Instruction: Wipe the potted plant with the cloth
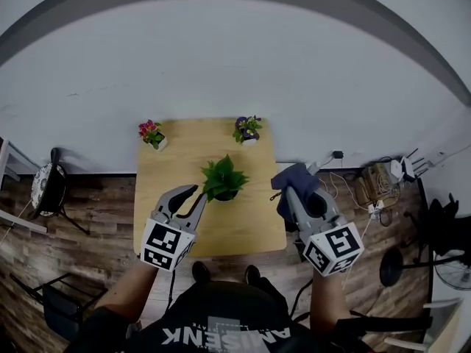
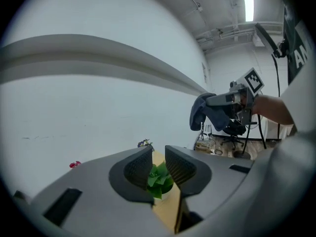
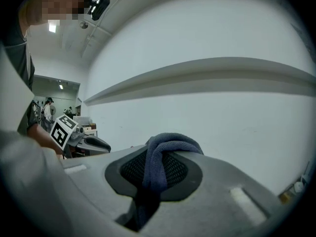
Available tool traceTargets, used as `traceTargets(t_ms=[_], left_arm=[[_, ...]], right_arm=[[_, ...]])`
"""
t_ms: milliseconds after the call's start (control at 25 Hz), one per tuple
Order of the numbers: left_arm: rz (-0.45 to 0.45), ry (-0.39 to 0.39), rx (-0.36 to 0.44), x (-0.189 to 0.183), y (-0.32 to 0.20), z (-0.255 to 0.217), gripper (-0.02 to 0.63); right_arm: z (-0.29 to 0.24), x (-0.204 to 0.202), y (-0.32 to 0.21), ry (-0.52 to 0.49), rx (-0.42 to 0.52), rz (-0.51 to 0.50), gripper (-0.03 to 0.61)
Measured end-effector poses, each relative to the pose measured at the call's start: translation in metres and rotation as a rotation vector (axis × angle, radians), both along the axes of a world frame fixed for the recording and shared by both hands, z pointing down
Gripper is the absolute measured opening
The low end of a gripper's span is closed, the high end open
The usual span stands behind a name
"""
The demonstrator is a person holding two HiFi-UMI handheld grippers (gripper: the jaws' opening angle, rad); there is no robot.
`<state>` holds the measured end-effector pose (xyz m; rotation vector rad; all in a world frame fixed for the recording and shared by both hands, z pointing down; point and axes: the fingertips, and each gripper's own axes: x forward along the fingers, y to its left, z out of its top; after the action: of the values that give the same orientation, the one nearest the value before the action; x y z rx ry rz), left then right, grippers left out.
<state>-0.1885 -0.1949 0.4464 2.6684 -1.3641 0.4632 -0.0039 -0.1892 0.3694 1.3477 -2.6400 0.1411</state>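
A green leafy potted plant (image 1: 224,179) stands in the middle of a small wooden table (image 1: 169,204). My left gripper (image 1: 197,195) hovers just left of the plant, its jaws apart and nothing between them. In the left gripper view the plant (image 2: 159,177) shows through the gap, farther off. My right gripper (image 1: 288,193) is to the right of the plant, shut on a dark blue cloth (image 1: 293,176) that bunches over its tips. In the right gripper view the cloth (image 3: 170,143) hangs folded between the pads.
Two small flower pots stand at the table's far edge, pink (image 1: 151,133) at the left corner and purple (image 1: 247,129) at the right. A white wall rises behind. A chair (image 1: 48,190) stands left of the table, and cables and boxes (image 1: 368,190) lie to its right.
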Motion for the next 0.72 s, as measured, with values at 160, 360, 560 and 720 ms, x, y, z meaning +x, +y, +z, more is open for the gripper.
traceTargets(t_ms=[160,360,560,720], left_arm=[[0.091,-0.152,-0.023,0.016,0.003,0.029,0.148],[0.133,-0.331,-0.062,0.039,0.013,0.068,0.164],[0.171,-0.443,-0.114,0.058,0.011,0.107,0.164],[0.189,-0.556,-0.147,0.062,0.005,0.143,0.164]], right_arm=[[0.008,0.004,0.003,-0.004,-0.02,-0.004,0.051],[0.011,0.016,0.006,0.003,-0.019,-0.034,0.051],[0.021,0.031,0.003,-0.006,-0.046,-0.052,0.051],[0.034,0.045,0.004,-0.012,-0.079,-0.042,0.051]])
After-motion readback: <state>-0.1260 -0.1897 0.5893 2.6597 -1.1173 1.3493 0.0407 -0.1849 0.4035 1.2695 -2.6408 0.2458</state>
